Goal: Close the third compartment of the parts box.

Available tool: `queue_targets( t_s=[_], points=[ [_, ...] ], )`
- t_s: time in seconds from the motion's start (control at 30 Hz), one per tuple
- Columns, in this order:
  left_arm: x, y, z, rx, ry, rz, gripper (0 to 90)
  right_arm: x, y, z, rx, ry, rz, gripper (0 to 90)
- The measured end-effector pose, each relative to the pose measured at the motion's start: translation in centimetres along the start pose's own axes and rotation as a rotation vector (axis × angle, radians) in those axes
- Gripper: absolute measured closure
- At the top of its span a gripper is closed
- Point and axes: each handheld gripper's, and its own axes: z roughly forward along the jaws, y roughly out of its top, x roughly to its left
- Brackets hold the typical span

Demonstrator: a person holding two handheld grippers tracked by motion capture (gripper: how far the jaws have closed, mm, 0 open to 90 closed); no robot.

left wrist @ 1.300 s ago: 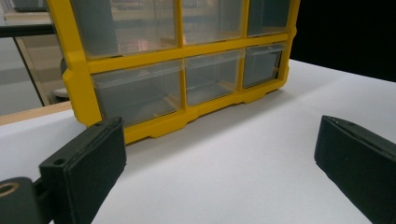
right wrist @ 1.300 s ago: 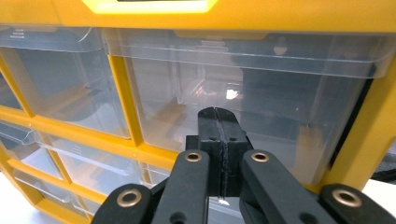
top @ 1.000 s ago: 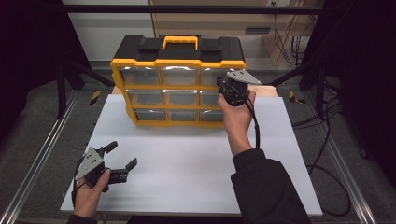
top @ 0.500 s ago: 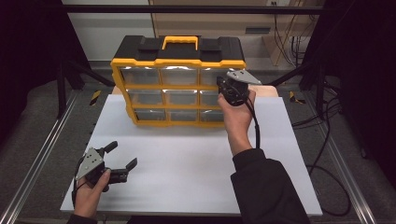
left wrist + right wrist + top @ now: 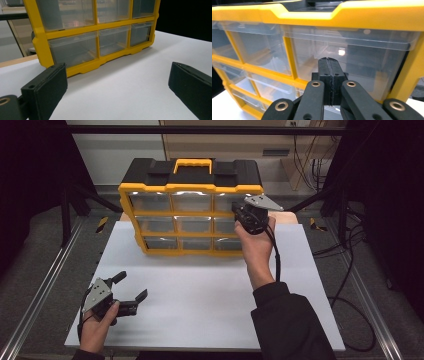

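**Tongs wait at the top right drawer**

Nothing has moved since a moment ago: both hands and the drawer box sit just where they were.

The yellow and black drawer box [image 5: 190,210] stands upright at the far side of the white table [image 5: 210,295]. It has nine clear drawers, and all of them look pushed in.

The right tongs [image 5: 329,65] are clenched tight with nothing between them. Their tips are right up at the front of the top right drawer [image 5: 352,62]. I cannot tell if they touch it.

The left tongs [image 5: 131,289] are spread wide and hold nothing. They rest low near the front left corner of the table, well apart from the box.

The job looks like it is just starting. No drawer is out yet. I think the right tongs have to hook or pull that drawer open next.
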Motion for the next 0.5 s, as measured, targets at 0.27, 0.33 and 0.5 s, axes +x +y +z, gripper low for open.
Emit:
queue_targets(
  t_s=[0.27,0.33,0.5],
  points=[
    [-0.1,0.2,0.2,-0.003,-0.007,0.003,2.0,0.4,0.0,-1.3,-0.017,0.059,0.004,84.1],
    [-0.2,0.2,0.2,-0.003,-0.005,0.003,2.0,0.5,0.1,-1.6,-0.022,0.074,-0.003,81.9],
    [-0.1,0.1,0.0,-0.002,0.0,0.002,2.0,1.0,0.2,-2.6,-0.036,0.091,-0.018,76.4]
  ],
)
